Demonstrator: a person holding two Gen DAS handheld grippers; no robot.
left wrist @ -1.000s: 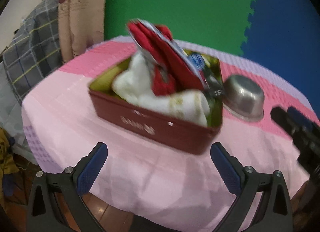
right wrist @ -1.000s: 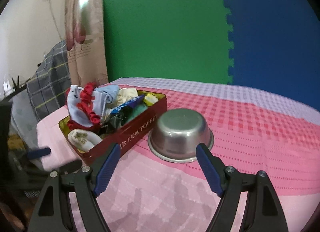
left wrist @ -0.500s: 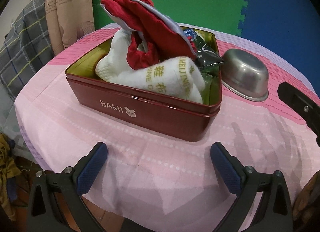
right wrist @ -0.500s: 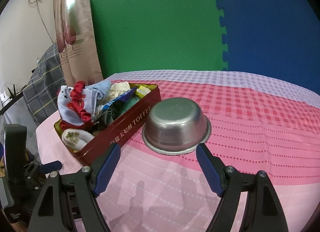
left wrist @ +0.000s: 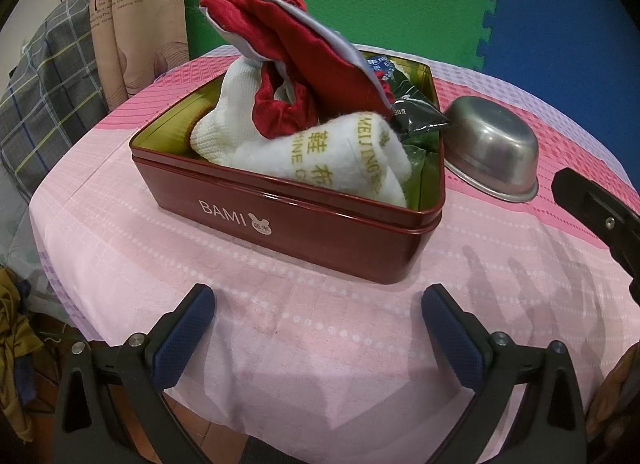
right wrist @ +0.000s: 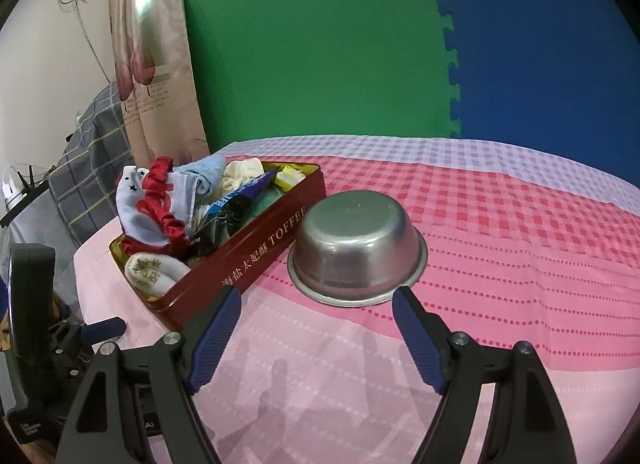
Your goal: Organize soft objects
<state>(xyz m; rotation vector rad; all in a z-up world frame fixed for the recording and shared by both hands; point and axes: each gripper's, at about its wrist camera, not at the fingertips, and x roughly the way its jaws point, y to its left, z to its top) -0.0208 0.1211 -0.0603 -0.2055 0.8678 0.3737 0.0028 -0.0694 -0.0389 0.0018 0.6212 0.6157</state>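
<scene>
Green and blue foam mats cover the wall behind a table with a pink checked tablecloth (right wrist: 500, 223), curtain and a plaid blanket off to the left. On the cloth sits a dark red tin (left wrist: 304, 223), long side facing the right gripper, short end facing the left one. Just beside it is a steel bowl (right wrist: 356, 240) turned upside down.

The tin is stuffed. Nearest the left gripper is a white slipper (left wrist: 320, 155) with gold lettering, soft terry-looking stuff. On top of that there's a red and pale blue cloth thing (left wrist: 288, 43) with a frilly red edge sticking well above the rim, little stars on it from the other side. Further back: a light blue cloth (right wrist: 204, 175), a cream one (right wrist: 244, 171), plus some crinkly snack packets (left wrist: 416, 111).

Handling-wise I'd guess all the fabric is light and floppy, so it'll sag and maybe drag a neighbour out with it. The red-and-blue piece looks like the easiest grab, pinch the raised fold at the top. The packets look slippery, probably best left alone.

Left gripper (left wrist: 316, 320) is spread wide and empty, hanging over the near edge of the table short of the tin. Right gripper (right wrist: 316, 316) is also wide open, nothing in it, hovering just short of the bowl.
</scene>
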